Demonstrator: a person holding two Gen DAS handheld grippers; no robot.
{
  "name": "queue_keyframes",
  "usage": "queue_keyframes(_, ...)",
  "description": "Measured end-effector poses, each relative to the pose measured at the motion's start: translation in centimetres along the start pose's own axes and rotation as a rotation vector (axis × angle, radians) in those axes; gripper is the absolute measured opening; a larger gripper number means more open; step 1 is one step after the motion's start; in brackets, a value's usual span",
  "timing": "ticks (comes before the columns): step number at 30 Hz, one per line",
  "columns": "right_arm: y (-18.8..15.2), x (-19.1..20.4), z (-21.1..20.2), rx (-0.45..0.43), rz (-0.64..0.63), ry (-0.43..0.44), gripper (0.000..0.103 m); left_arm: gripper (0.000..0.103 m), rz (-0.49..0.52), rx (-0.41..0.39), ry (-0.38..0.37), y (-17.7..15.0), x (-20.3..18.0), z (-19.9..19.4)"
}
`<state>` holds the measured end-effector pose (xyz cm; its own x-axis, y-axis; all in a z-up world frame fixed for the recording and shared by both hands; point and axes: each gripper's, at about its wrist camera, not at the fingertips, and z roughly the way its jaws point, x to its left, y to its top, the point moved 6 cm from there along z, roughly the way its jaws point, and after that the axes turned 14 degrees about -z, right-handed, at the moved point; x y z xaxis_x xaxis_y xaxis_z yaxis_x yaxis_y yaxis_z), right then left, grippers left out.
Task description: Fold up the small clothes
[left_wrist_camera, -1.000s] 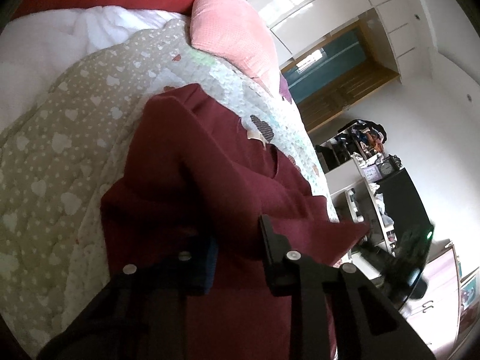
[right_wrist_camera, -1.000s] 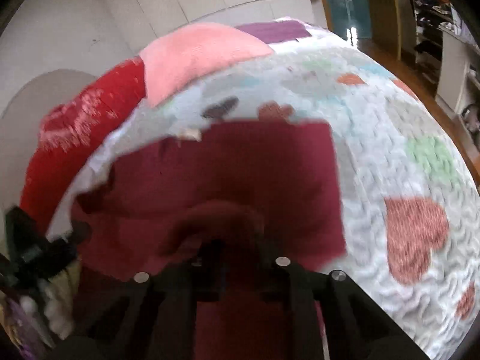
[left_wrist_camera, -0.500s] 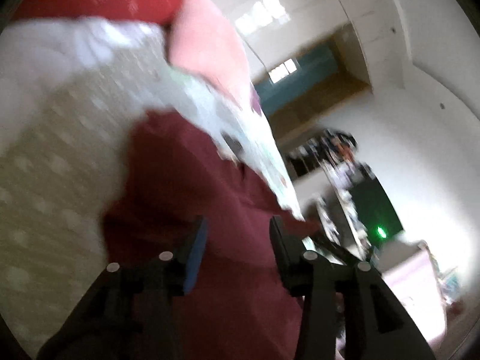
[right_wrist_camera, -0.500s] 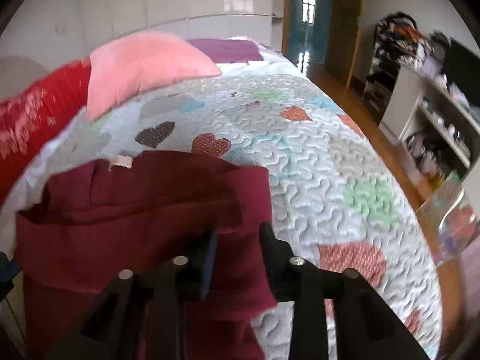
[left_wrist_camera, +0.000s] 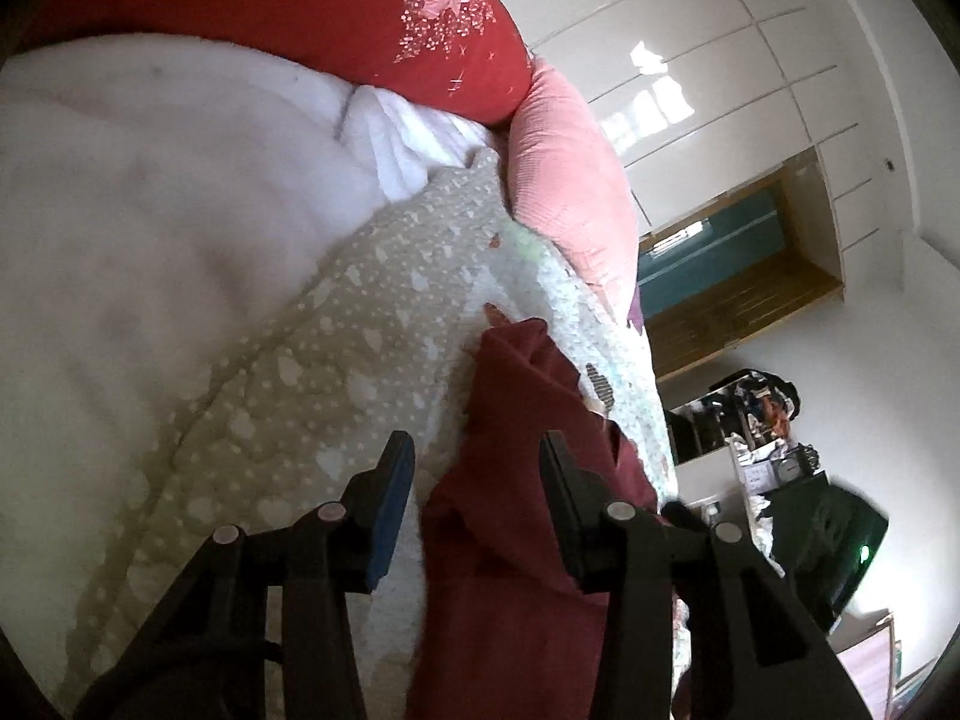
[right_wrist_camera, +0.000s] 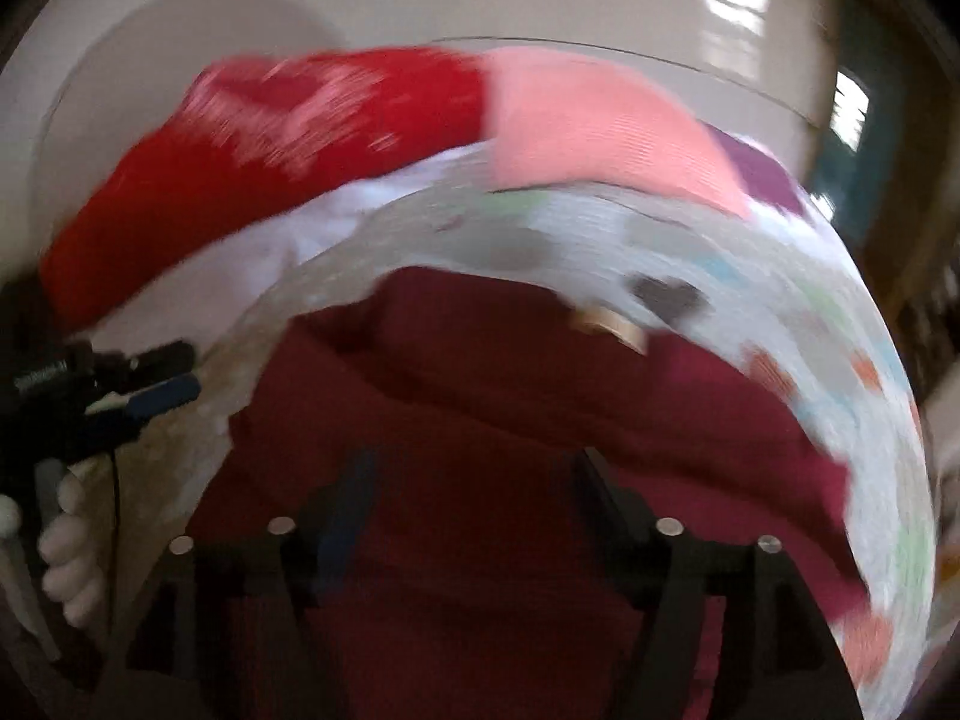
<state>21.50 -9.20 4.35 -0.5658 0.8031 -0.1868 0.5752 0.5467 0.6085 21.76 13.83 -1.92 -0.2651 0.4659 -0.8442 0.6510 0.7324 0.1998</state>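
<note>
Left gripper point(left_wrist_camera: 474, 468) angled downward, jaws parted with nothing pressed between the pads, blue pad point(left_wrist_camera: 393, 501) facing inward. Right gripper point(right_wrist_camera: 474, 480) pitched more steeply down, jaws opening and already wide (blurred, so pad detail cannot be told). Seen from the right wrist view, left hand point(right_wrist_camera: 69, 558) wrapped around its handle, fingers curled, at the frame's left edge.

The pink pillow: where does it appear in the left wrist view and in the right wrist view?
Left wrist view: the pink pillow is upper centre-right, below the red pillow, above the dark red garment.
Right wrist view: the pink pillow is upper centre, blurred, right of the red pillow.
Shared landmark: the red pillow touching it.
</note>
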Motion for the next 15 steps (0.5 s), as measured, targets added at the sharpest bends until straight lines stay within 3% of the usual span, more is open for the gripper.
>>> queue_keyframes(4, 2.9, 2.8, 4.1, 0.041, -0.15, -0.003, 0.073, 0.041, -0.031, 0.014, 0.011, 0.4, 0.8, 0.4)
queue_keyframes(5, 3.0, 3.4, 4.7, 0.069, -0.177, 0.004, 0.044, 0.041, -0.042, 0.016, 0.012, 0.5, 1.1, 0.3)
queue_keyframes(6, 3.0, 4.2, 5.6, 0.123, -0.217, 0.035, 0.008, 0.041, -0.051, 0.015, 0.014, 0.6, 1.3, 0.3)
queue_keyframes(9, 4.2, 4.3, 5.6, 0.111, -0.252, -0.004, 0.007, 0.041, -0.07, 0.015, 0.018, 1.0, 1.7, 0.3)
queue_keyframes(13, 6.1, 0.2, 7.3, 0.107, -0.092, -0.056, 0.01, 0.041, -0.072, 0.029, 0.037, 0.9, 2.0, 1.0)
queue_keyframes(15, 5.7, -0.7, 9.8, 0.191, -0.065, -0.08, 0.049, 0.041, -0.052, 0.027, 0.057, 0.7, 1.8, 1.4)
